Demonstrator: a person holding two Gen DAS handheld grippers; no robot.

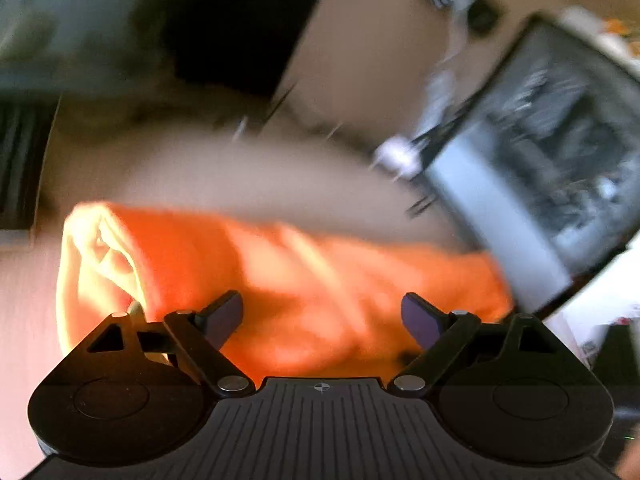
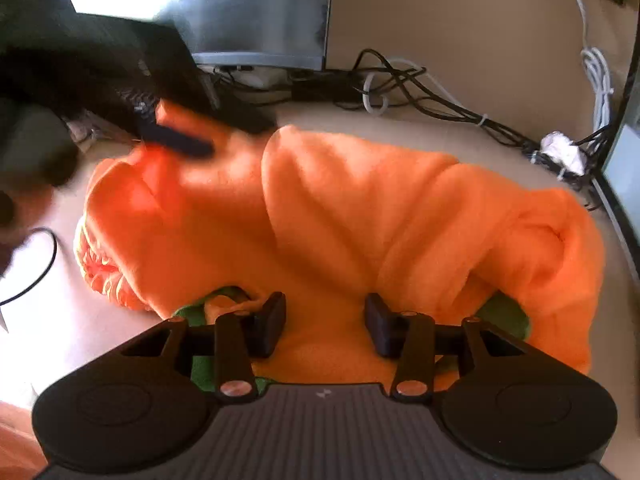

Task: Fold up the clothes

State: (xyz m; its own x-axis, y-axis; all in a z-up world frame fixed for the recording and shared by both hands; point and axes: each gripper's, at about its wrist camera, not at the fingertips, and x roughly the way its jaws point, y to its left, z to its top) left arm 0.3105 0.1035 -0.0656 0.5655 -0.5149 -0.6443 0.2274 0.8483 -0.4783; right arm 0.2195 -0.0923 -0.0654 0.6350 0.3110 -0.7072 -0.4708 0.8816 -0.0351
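An orange fleece garment [image 2: 360,208] lies bunched in thick folds on a beige table [image 2: 360,120], with a green layer [image 2: 504,316] showing under its near edge. My right gripper [image 2: 326,324] hovers at that near edge, open, with the orange cloth below the gap and no pad pressing on it. In the blurred left wrist view the same garment [image 1: 320,280] fills the foreground, and my left gripper [image 1: 322,316] stands open wide just over it. A blurred dark finger [image 2: 180,142] lies over the garment's far left corner in the right wrist view.
A monitor [image 2: 256,12] stands at the back of the table with a tangle of black and white cables [image 2: 420,92] beside it. Crumpled white paper [image 2: 560,152] lies at the right. A dark-framed panel [image 1: 552,160] borders the garment's right side. A black cable [image 2: 44,264] loops at the left.
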